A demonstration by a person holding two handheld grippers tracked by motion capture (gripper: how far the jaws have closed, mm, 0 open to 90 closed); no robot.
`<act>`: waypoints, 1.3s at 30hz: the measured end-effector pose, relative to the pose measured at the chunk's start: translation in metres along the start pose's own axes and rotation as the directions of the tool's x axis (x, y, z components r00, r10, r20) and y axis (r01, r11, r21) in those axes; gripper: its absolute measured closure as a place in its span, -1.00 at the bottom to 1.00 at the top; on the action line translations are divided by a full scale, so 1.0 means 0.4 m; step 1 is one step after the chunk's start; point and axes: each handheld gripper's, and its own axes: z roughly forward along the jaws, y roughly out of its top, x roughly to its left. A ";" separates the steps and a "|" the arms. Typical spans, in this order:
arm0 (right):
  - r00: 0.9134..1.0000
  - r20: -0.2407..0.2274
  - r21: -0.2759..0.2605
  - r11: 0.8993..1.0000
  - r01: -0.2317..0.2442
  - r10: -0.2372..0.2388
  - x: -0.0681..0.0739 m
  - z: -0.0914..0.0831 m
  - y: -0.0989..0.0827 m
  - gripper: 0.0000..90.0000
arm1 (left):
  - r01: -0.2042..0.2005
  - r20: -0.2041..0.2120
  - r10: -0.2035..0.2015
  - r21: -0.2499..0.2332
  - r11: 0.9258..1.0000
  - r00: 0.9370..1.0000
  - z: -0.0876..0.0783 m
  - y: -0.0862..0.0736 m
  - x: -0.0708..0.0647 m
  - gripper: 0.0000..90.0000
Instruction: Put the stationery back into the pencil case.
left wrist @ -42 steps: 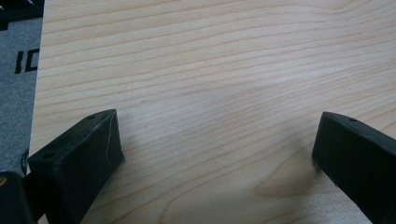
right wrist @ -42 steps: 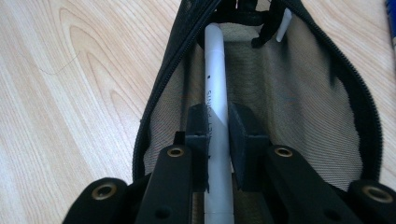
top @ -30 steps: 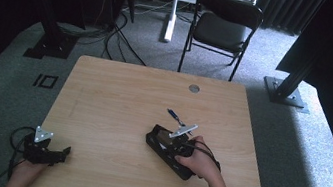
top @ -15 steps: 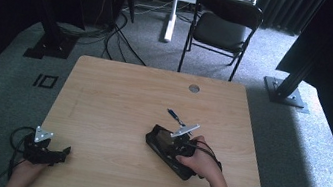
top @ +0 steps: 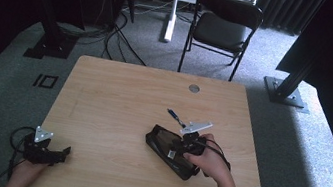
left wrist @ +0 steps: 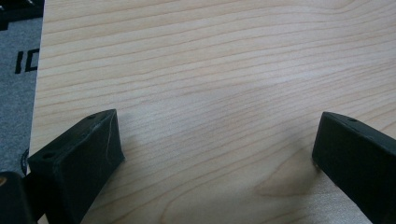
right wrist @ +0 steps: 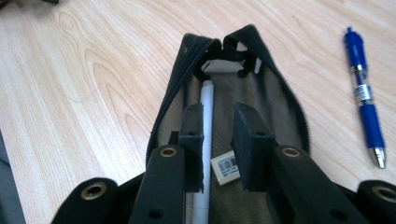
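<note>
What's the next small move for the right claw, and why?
Probably lift clear of the open pencil case and swing toward the blue pen lying on the table beside it. The right claw has just been opening, nothing pinched; the white pen and an eraser lie inside.

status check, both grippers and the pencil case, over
Left gripper open, idle at table edge. Right gripper jaws just opening over open pencil case, white pen and eraser inside, nothing gripped. Blue pen on table, clear.
</note>
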 end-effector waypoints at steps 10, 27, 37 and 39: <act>0.999 0.025 -0.157 0.987 -0.024 0.028 -0.032 -0.019 0.005 0.65 | 0.000 0.000 0.000 0.000 1.000 1.000 0.000 0.000 0.000 -0.96; 0.983 0.143 -0.180 0.980 -0.085 0.112 -0.106 -0.005 0.002 0.59 | 0.001 0.000 -0.001 0.000 1.000 1.000 0.000 0.000 0.000 -0.96; 0.974 0.182 -0.161 0.981 -0.108 0.137 -0.146 0.021 -0.001 0.58 | 0.000 0.000 0.000 0.000 1.000 1.000 0.000 0.000 0.000 -0.96; 0.972 0.188 -0.158 0.981 -0.111 0.140 -0.154 0.024 -0.001 0.58 | 0.000 0.000 0.000 0.000 1.000 1.000 0.000 0.000 0.000 -0.96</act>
